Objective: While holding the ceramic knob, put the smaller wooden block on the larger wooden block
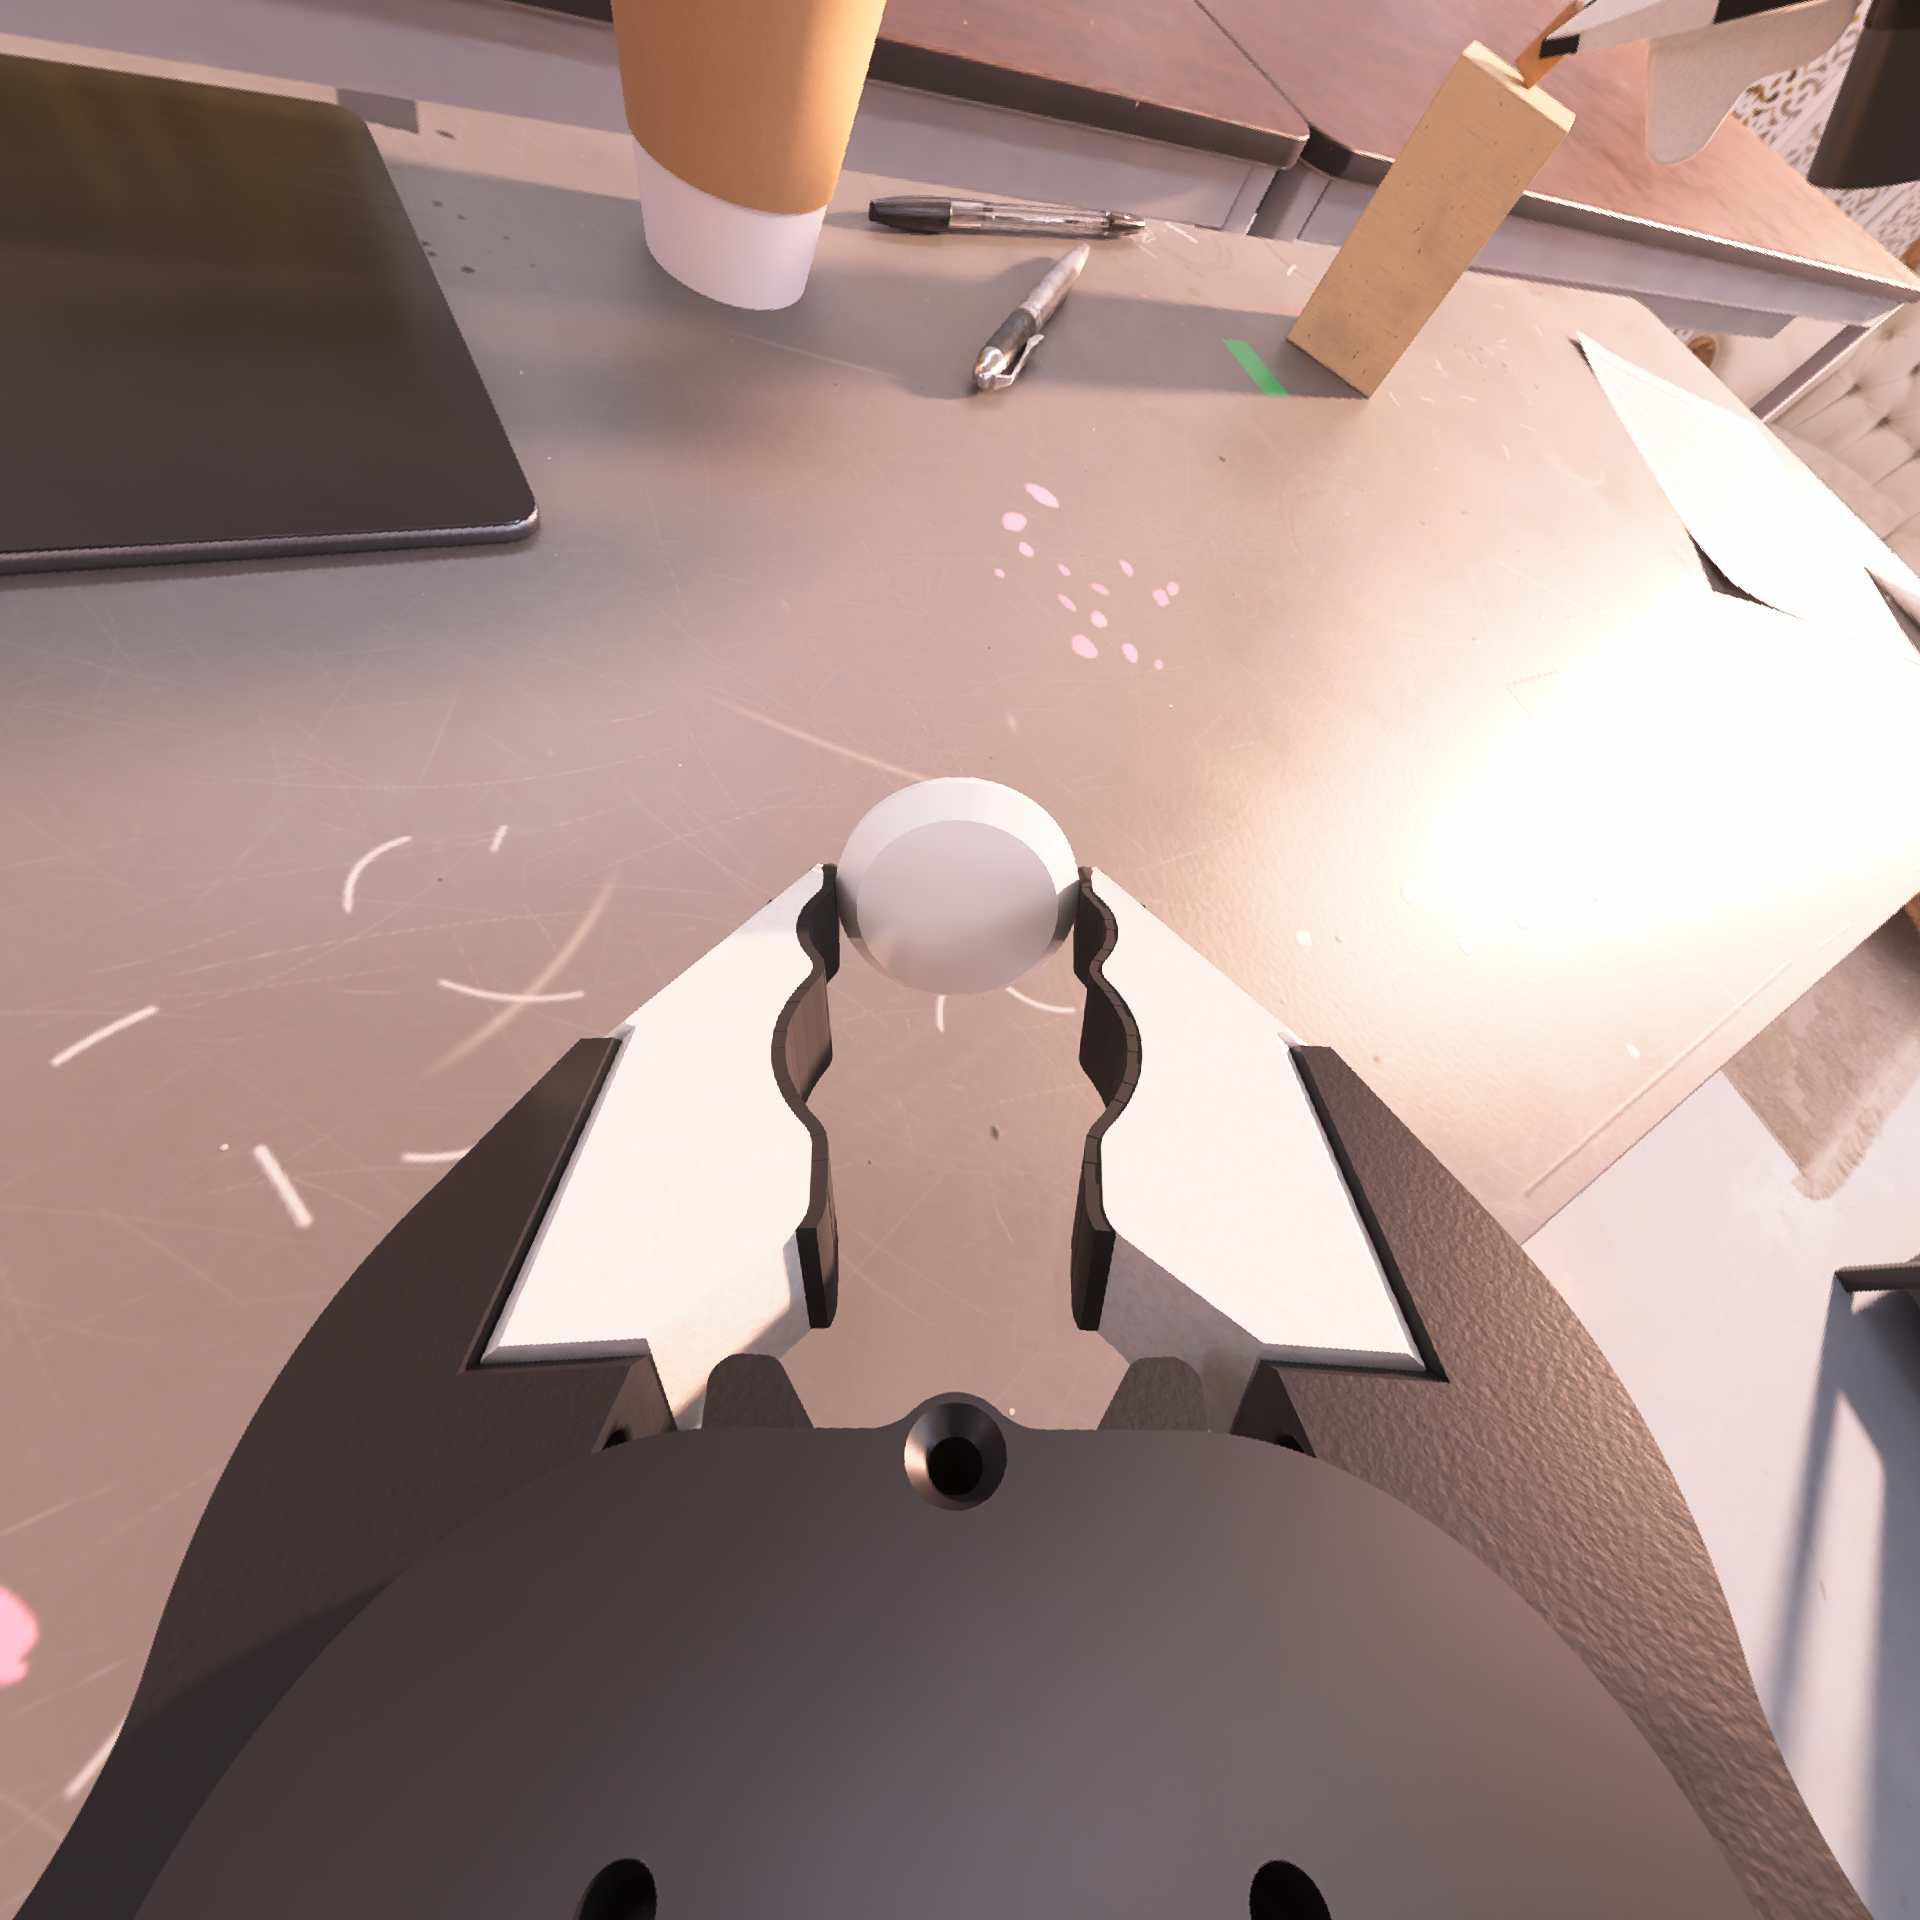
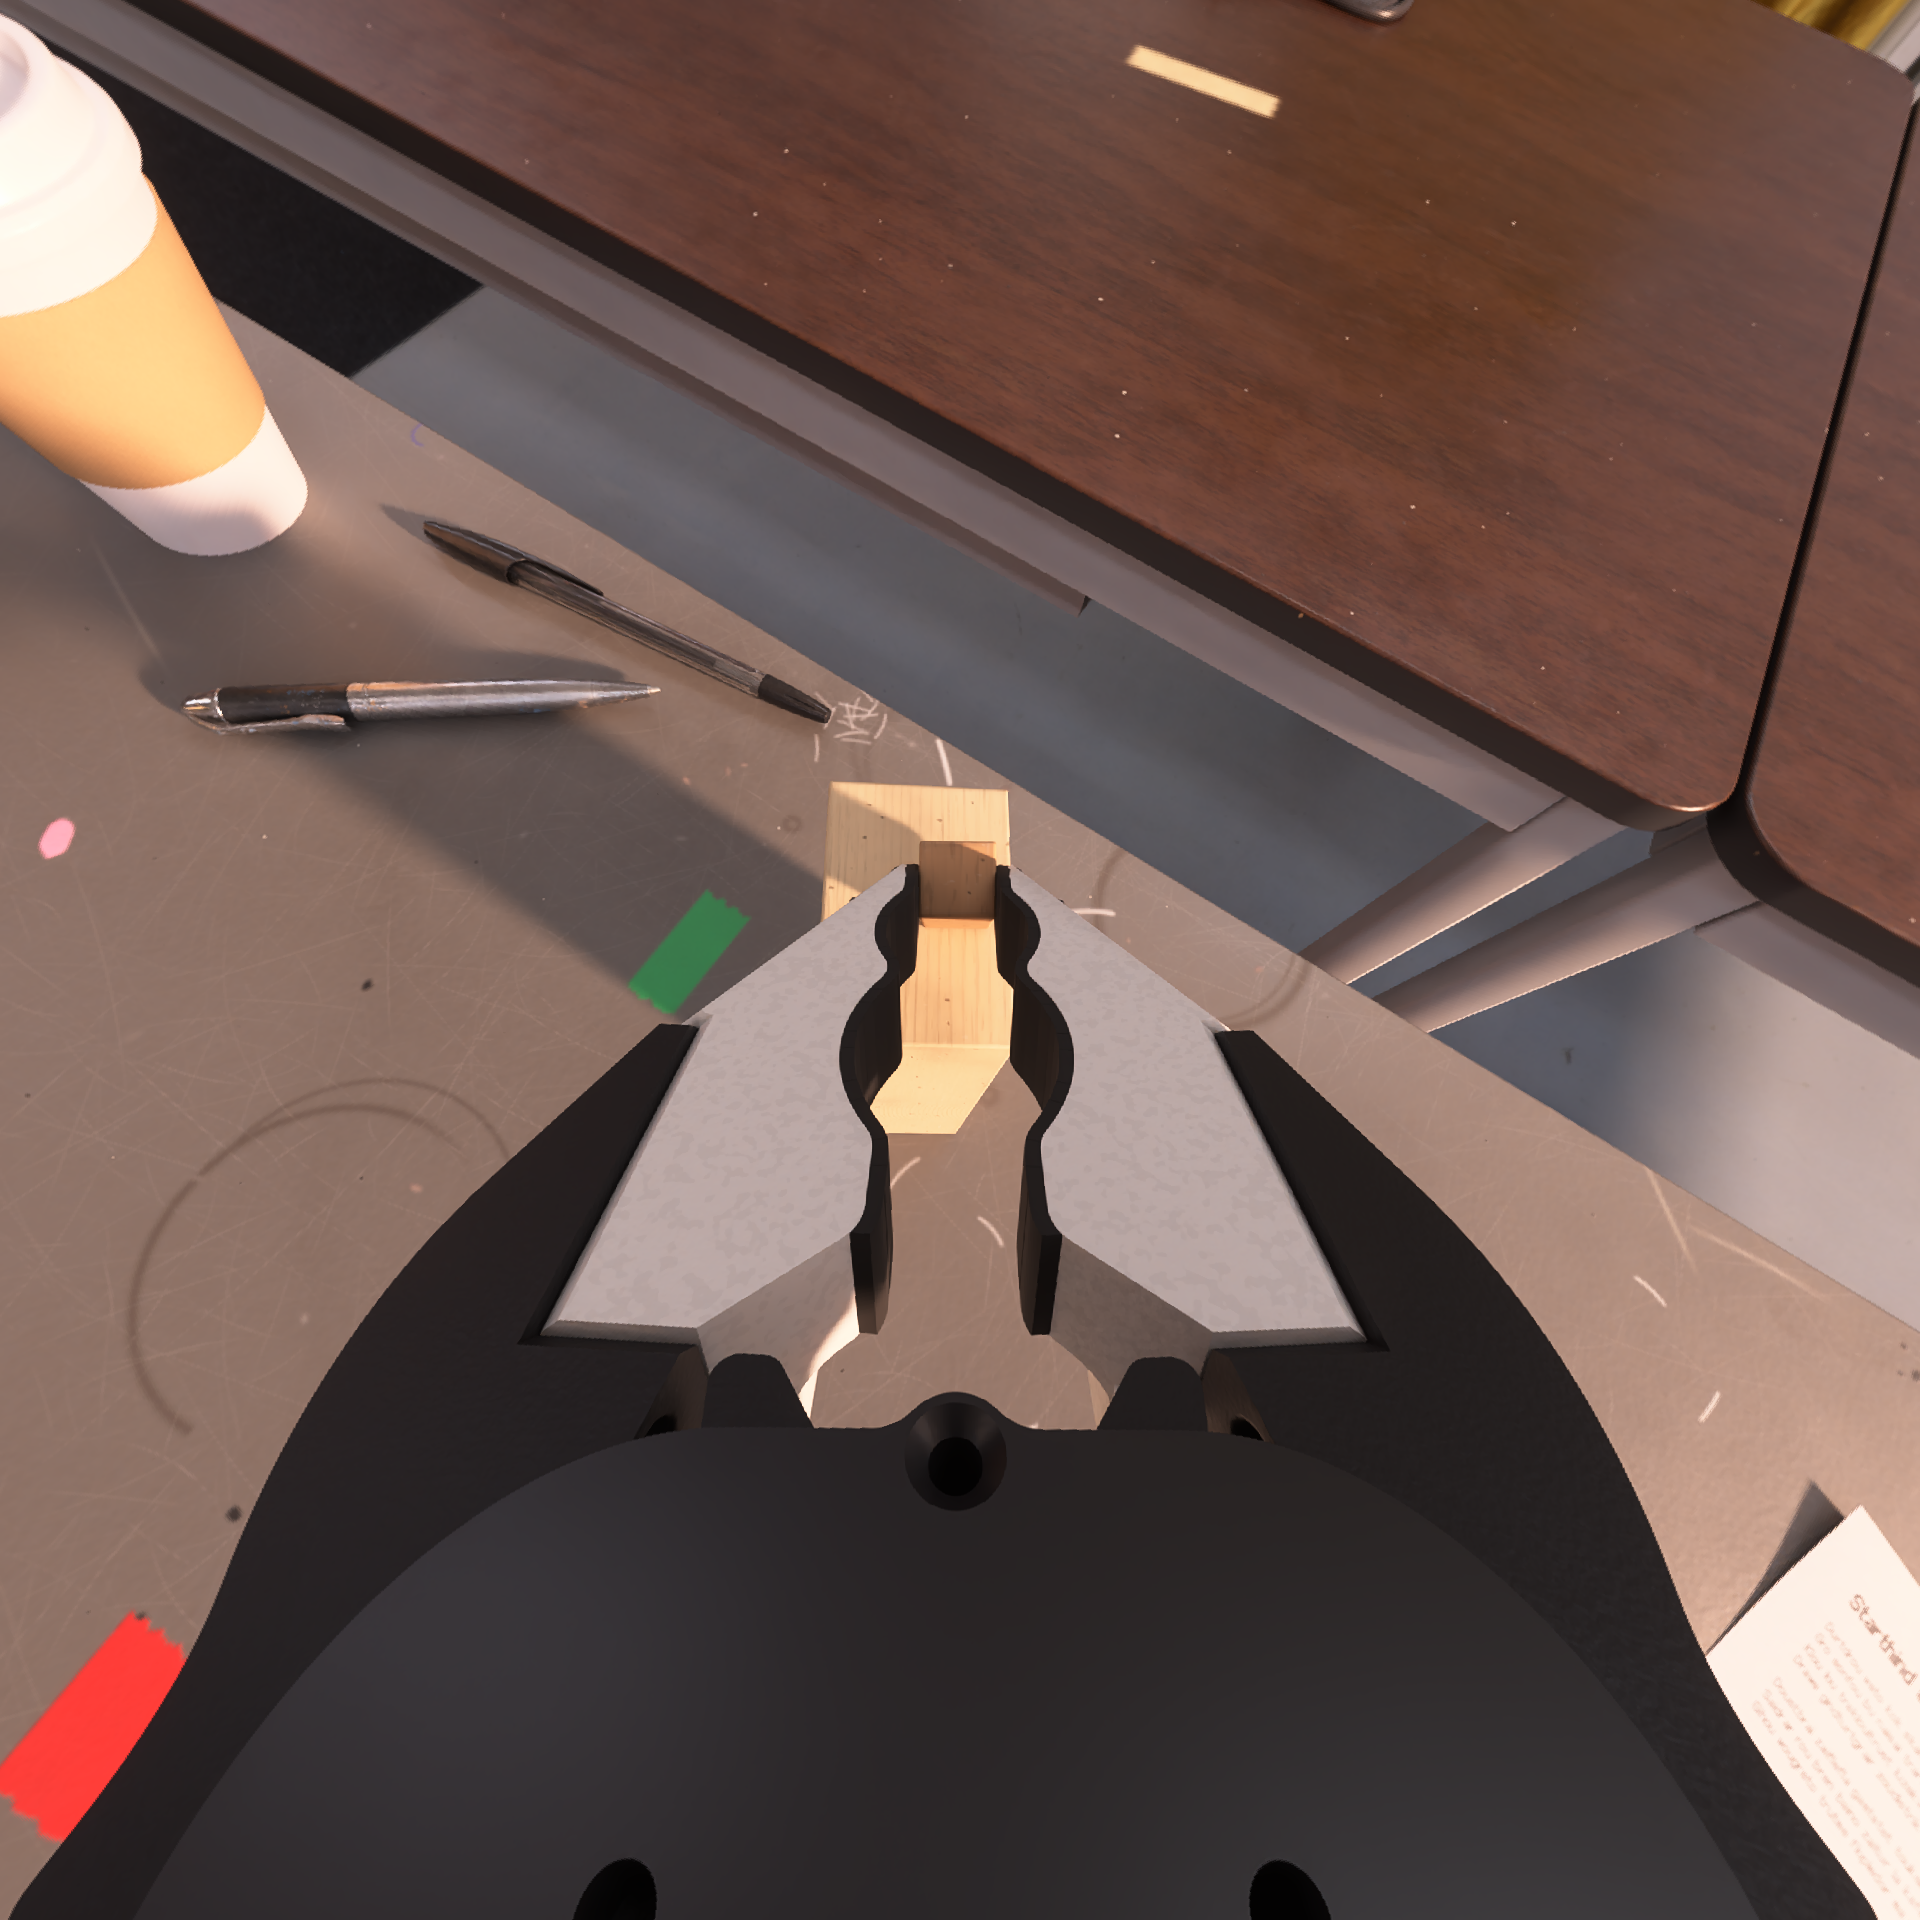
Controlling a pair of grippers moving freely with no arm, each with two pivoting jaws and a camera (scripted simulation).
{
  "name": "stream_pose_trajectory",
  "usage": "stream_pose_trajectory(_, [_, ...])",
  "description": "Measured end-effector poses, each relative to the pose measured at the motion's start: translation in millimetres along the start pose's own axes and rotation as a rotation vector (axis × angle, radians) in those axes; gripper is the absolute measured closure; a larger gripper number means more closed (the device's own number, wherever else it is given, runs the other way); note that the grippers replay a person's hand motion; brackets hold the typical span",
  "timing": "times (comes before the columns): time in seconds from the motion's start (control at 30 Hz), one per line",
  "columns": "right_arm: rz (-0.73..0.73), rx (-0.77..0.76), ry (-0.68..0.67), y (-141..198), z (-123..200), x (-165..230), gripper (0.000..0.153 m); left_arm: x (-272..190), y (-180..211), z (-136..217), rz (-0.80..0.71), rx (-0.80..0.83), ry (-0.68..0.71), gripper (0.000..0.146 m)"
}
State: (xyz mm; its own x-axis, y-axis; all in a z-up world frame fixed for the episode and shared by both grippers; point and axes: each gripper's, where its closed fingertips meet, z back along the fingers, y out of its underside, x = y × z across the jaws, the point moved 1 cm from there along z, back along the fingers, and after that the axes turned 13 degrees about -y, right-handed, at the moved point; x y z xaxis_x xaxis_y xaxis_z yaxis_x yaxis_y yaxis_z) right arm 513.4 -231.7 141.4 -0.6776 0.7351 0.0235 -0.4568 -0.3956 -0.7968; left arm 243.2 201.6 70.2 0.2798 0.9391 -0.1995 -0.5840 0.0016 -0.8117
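My left gripper (image 1: 956, 896) is shut on the white ceramic knob (image 1: 956, 914) and holds it above the grey table. The larger wooden block (image 1: 1434, 218) stands upright at the far right of the table. My right gripper (image 2: 958, 883) is shut on the smaller wooden block (image 2: 958, 878) at its fingertips, right over the larger block's top face (image 2: 873, 836). In the left wrist view the smaller block (image 1: 1536, 60) sits at the larger block's top edge, with one of the right gripper's white fingers (image 1: 1704, 94) above it. I cannot tell whether the blocks touch.
A paper cup (image 1: 738, 145) and two pens (image 1: 1003, 218) (image 1: 1029, 317) lie left of the larger block. A dark mat (image 1: 229, 343) is at far left. Green tape (image 2: 688, 951), red tape (image 2: 83, 1725) and a paper sheet (image 1: 1714, 478) are on the table. A dark wooden table (image 2: 1247, 312) stands beyond.
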Motion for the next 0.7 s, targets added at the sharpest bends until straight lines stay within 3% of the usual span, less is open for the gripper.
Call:
stream_pose_trajectory(0.17, [0.028, 0.003, 0.001, -2.8, -4.7, 7.7, 0.133, 0.8, 0.4, 1.3, -0.002, 0.000, -0.001, 0.101])
stream_pose_trajectory(0.23, [-0.040, -0.060, -0.039, -8.4, -2.6, 11.7, 0.121, 1.0, 0.0, 1.6, 0.002, -0.002, 0.001, 0.101])
stream_pose_trajectory(0.33, [-0.204, -0.173, -0.132, -12.6, 1.3, 12.4, 0.119, 0.2, 0.5, 0.8, 0.004, 0.000, 0.005, 0.101])
stream_pose_trajectory(0.43, [-0.244, -0.115, -0.158, -0.6, -3.1, 12.7, 0.107, -1.9, 1.1, -0.2, 0.000, 0.005, 0.009, 0.101])
stream_pose_trajectory(0.53, [-0.237, -0.095, -0.161, 3.0, 2.5, 11.9, 0.089, -3.3, 0.1, 0.0, -0.002, 0.004, 0.010, 0.101])
stream_pose_trajectory(0.7, [-0.190, -0.143, -0.121, -11.5, 29.4, 8.9, 0.081, -6.0, -2.1, 0.6, -0.010, 0.001, 0.009, 0.101])
